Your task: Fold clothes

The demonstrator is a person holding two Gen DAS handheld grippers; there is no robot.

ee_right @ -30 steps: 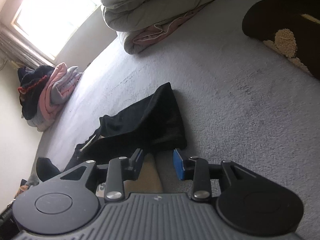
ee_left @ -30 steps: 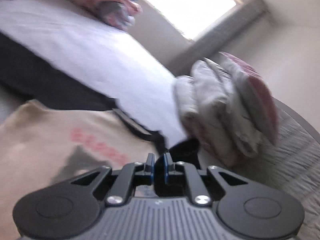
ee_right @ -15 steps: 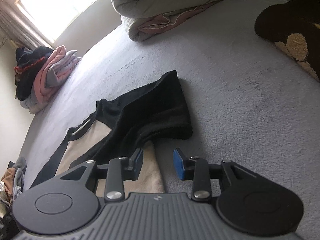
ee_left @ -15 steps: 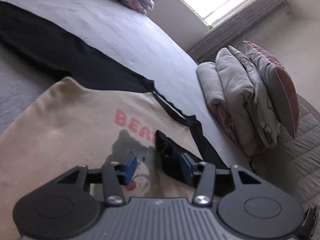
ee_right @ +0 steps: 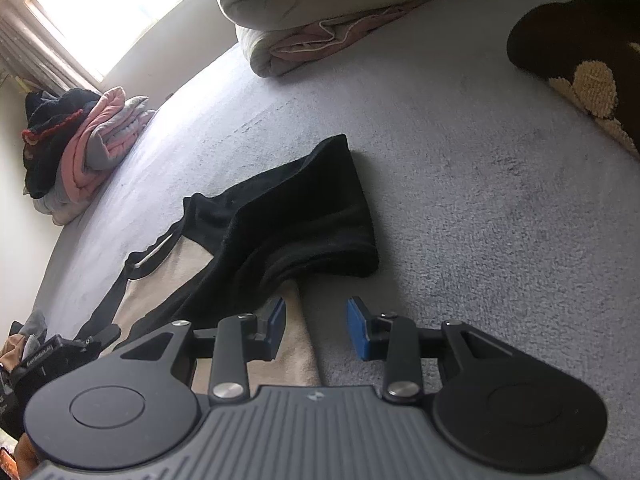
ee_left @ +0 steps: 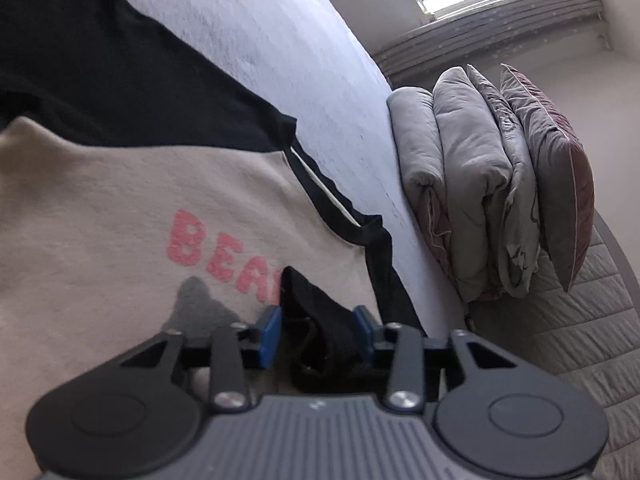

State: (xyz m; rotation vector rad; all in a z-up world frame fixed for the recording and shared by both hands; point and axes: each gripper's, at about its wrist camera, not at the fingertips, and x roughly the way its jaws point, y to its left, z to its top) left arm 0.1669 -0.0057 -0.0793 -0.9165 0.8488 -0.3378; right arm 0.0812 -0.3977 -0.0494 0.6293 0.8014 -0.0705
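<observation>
A beige sweatshirt (ee_left: 120, 220) with pink lettering and black sleeves lies spread on the grey bed (ee_left: 280, 40). One black sleeve cuff (ee_left: 304, 296) is folded onto the chest, just under the lettering. My left gripper (ee_left: 318, 332) hovers low over it, jaws closing, with the cuff between the blue pads and no firm pinch showing. In the right wrist view the other black sleeve (ee_right: 304, 216) lies bunched across the sweatshirt's beige side (ee_right: 168, 276). My right gripper (ee_right: 316, 330) stands open over the beige edge, gripping nothing.
A folded grey quilt with a pillow (ee_left: 472, 184) is stacked at the head of the bed. A pile of pink, grey and dark clothes (ee_right: 80, 148) sits by the window wall. A brown item with cream patches (ee_right: 580, 48) lies at the far right.
The left gripper was shut on the black cuff, opened wide over the sweatshirt's chest, then sank closer, and its jaws have narrowed round the cuff. The right gripper has barely moved and stays open.
</observation>
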